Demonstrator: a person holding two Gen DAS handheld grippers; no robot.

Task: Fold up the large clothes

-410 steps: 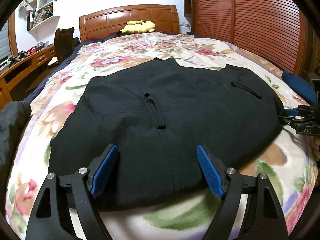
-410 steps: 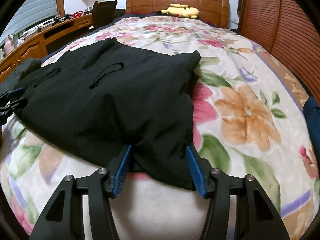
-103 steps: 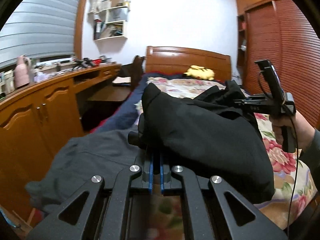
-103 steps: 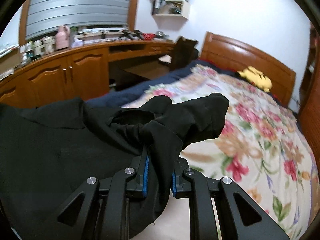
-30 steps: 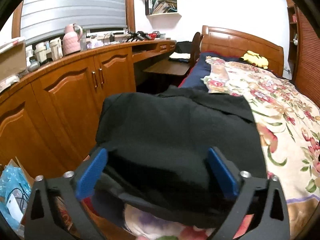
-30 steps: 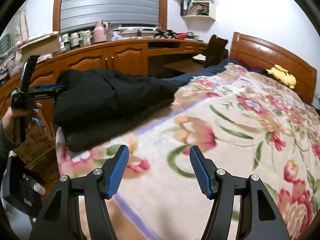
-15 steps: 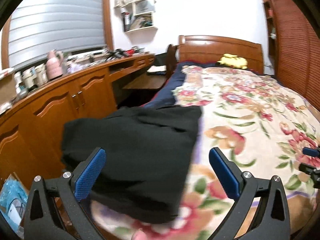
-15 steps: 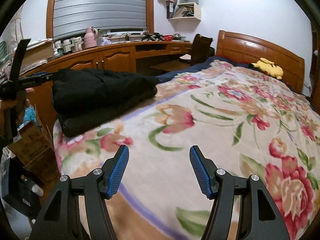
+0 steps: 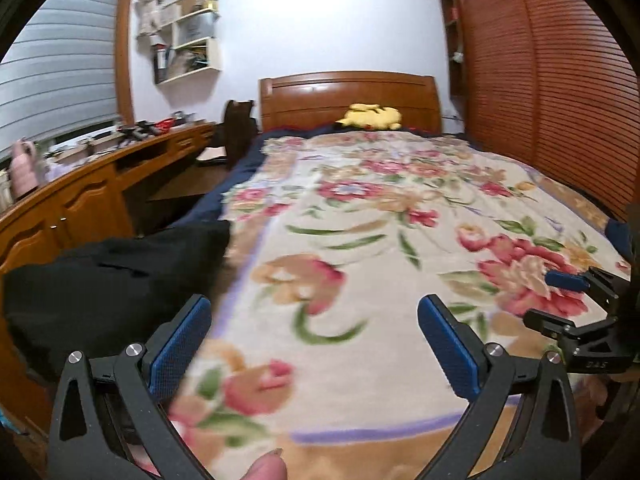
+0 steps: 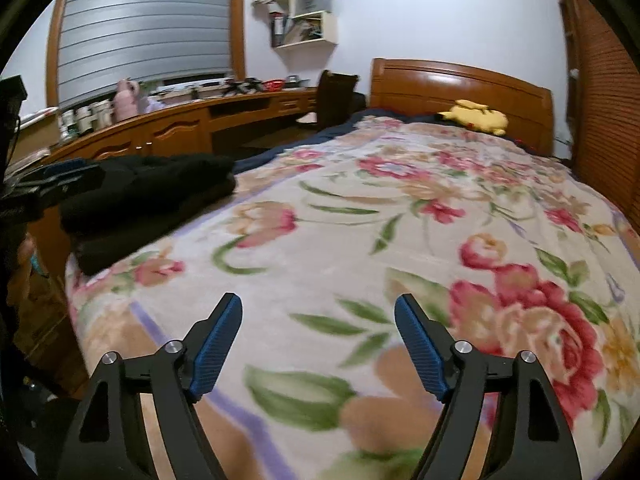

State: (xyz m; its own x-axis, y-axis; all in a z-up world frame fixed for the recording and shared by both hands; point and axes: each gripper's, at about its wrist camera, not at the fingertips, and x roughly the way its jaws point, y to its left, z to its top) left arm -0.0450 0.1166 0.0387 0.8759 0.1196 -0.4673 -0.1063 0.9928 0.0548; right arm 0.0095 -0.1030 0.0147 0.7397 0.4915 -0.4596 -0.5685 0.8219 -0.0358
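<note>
A stack of folded black clothes (image 9: pixel 112 280) lies at the left edge of the bed, also in the right wrist view (image 10: pixel 148 196). My left gripper (image 9: pixel 314 344) is open and empty above the floral blanket (image 9: pixel 380 240), just right of the stack. My right gripper (image 10: pixel 318 340) is open and empty over the blanket (image 10: pixel 400 240), well right of the stack. The right gripper also shows at the right edge of the left wrist view (image 9: pixel 580 296). The left gripper shows at the left edge of the right wrist view (image 10: pixel 52 176).
A yellow plush toy (image 9: pixel 370 116) lies by the wooden headboard (image 9: pixel 348 96). A long wooden desk with cabinets (image 10: pixel 160 132) runs along the left, with a dark chair (image 10: pixel 336 96). A slatted wooden wardrobe (image 9: pixel 560 80) stands on the right.
Both grippers have swung right, away from the black stack and toward the middle of the bed. The stack has slid further left in both views. Both stay open.
</note>
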